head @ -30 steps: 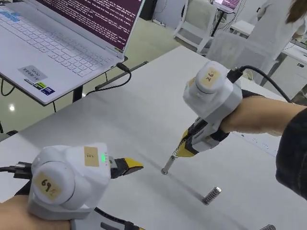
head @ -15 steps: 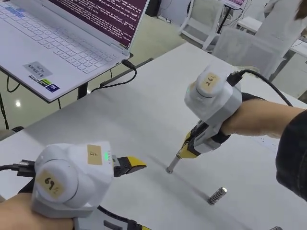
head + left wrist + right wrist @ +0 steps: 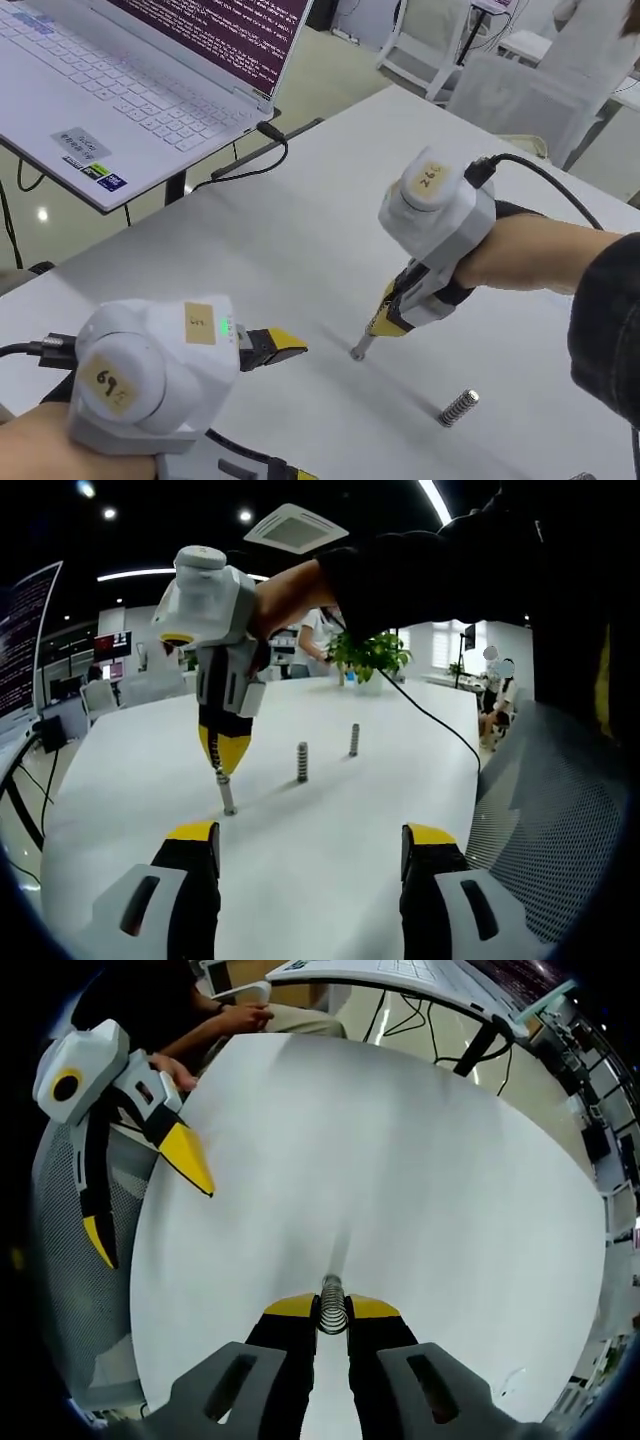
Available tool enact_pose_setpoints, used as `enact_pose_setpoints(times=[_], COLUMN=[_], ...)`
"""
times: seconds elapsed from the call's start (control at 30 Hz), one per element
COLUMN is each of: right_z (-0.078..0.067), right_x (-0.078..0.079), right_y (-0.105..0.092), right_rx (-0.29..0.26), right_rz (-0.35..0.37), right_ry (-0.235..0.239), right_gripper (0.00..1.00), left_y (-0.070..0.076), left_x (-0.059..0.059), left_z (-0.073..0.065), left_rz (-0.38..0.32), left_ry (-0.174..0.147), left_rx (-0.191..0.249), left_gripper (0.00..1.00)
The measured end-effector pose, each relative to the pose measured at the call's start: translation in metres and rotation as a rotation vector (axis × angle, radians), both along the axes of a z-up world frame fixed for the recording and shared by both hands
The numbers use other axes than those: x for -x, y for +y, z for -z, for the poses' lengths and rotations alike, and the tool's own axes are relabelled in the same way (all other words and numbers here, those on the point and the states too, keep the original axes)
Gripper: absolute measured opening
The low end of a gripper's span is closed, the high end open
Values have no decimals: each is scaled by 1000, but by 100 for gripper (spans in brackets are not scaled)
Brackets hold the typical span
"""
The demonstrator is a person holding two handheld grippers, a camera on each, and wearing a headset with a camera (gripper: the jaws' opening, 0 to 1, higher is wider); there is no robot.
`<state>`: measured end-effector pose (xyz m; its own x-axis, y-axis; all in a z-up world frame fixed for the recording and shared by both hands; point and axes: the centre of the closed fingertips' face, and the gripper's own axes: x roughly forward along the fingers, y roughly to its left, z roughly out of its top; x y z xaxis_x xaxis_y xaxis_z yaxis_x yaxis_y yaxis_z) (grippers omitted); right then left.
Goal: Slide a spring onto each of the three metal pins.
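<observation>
Right gripper (image 3: 386, 321) is sinking since the earlier frame; less of the pin (image 3: 359, 349) is showing below its tips. Its jaws are clamping the spring (image 3: 331, 1312), which is threading over the pin. The spring is likely light and buckles easily, so I am judging a gentle mid-coil grip best. Left gripper (image 3: 312, 834) is hovering alongside, jaws apart.

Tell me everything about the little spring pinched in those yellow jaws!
The spring is a thin, shiny grey metal coil, pinched between the yellow-tipped jaws of the right gripper. It points down toward the white table, right over an upright metal pin. Its lower end looks to reach the pin's top; whether it sits over the pin cannot be told.
</observation>
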<state>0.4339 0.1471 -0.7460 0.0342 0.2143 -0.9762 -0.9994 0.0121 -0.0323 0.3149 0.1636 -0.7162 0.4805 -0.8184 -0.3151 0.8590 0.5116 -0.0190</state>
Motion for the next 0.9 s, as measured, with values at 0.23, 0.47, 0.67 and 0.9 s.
enact_pose_setpoints(times=[0.23, 0.47, 0.67, 0.9], right_z=[11, 25, 33, 38], right_x=[3, 8, 12, 14], right_y=[1, 2, 2, 1], right_rx=[10, 17, 23, 29], right_rz=[1, 8, 6, 2], right_ry=[12, 32, 37, 36], right_gripper=[8, 8, 8, 9], left_y=[0, 3, 3, 3], left_x=[0, -1, -2, -1], left_z=[1, 1, 1, 3], left_rz=[-2, -12, -16, -14], left_ry=[3, 3, 4, 11], left_rx=[-1, 1, 1, -4], left_gripper=[70, 69, 69, 68])
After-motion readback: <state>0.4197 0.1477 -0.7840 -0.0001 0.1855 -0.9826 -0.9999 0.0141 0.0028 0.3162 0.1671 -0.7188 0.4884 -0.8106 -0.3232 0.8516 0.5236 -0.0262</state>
